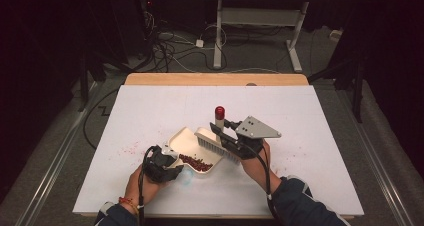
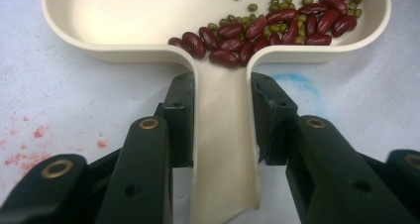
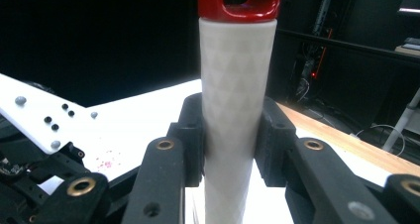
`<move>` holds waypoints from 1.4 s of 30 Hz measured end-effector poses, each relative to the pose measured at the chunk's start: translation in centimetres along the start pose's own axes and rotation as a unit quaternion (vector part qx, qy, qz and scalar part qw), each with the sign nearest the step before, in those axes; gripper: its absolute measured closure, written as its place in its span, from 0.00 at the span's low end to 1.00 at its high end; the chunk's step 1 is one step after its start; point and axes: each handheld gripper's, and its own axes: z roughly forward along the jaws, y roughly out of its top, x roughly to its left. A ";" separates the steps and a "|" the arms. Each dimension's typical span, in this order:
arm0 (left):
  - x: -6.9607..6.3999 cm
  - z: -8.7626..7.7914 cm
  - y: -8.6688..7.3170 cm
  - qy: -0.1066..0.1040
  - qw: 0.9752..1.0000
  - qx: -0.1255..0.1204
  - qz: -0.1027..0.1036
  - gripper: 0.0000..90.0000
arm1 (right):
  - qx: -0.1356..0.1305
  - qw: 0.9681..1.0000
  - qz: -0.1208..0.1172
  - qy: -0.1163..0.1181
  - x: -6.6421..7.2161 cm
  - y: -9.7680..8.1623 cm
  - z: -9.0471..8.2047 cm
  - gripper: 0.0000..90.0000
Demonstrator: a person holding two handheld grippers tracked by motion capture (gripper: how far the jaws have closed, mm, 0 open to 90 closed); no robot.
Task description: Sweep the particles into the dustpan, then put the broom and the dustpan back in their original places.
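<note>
Nearest us, our left gripper (image 2: 220,115) is clamped on the cream dustpan's (image 1: 186,141) handle, the pan low over the white table (image 1: 310,151), red kidney beans (image 2: 277,28) and small green ones heaped at its handle end. Just beyond, our right gripper (image 3: 233,135) squeezes the brush's (image 1: 216,142) white handle, red cap up, bristles at the pan's far edge.

One dustpan (image 1: 186,145), one brush (image 1: 216,142), two tongs, red beans (image 2: 277,28) too many to count.
</note>
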 end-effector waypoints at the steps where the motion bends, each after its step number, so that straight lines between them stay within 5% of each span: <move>1: 0.0 0.0 0.0 0.000 1.000 -0.001 0.000 0.71 | 0.001 1.000 0.001 0.000 0.0 0.0 0.0 0.77; 13: -0.2 -0.2 -0.1 0.003 1.000 -0.008 -0.004 0.71 | 0.009 1.000 -0.012 0.003 1.4 -0.2 0.6 0.77; 26: 0.3 -0.5 -0.5 0.002 1.000 -0.011 -0.016 0.71 | 0.007 0.999 0.009 0.040 2.2 0.1 0.4 0.77; 42: 1.6 -1.3 -1.2 0.016 0.999 -0.019 -0.027 0.71 | -0.015 1.000 0.015 0.012 -1.7 0.6 -3.6 0.77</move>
